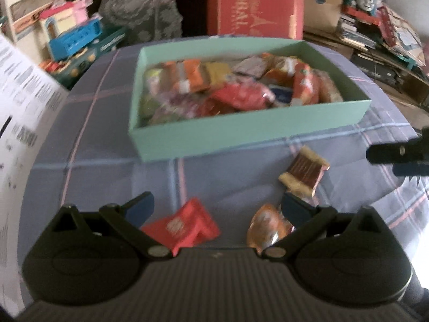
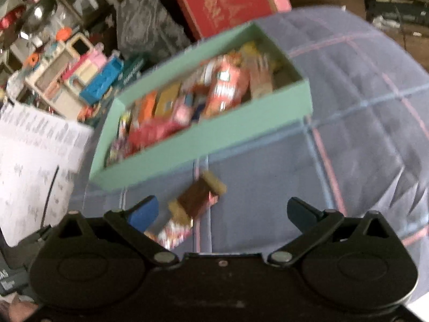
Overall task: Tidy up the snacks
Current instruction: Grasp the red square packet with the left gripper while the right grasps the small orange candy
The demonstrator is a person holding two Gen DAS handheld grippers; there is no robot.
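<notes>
Here the green box [image 1: 249, 131], packed with mixed snack packets, sits on a blue plaid cloth [image 1: 107, 166]. Three snacks lie loose on the cloth in front of it — a brown-and-tan packet [image 1: 304, 174], a red packet [image 1: 185, 226] and an orange wrapper [image 1: 268, 228]. The left gripper [image 1: 217, 208] hangs above the red and orange ones, jaws spread wide, holding nothing. The right gripper [image 2: 222, 212] is just as wide and empty, with the brown packet [image 2: 197, 200] between its fingers' line of sight and the box [image 2: 203, 139]. Behind stand a red carton [image 1: 254, 5], stacked toys [image 1: 69, 35], and a printed sheet [image 1: 24, 102] at the left — a crowded room.
</notes>
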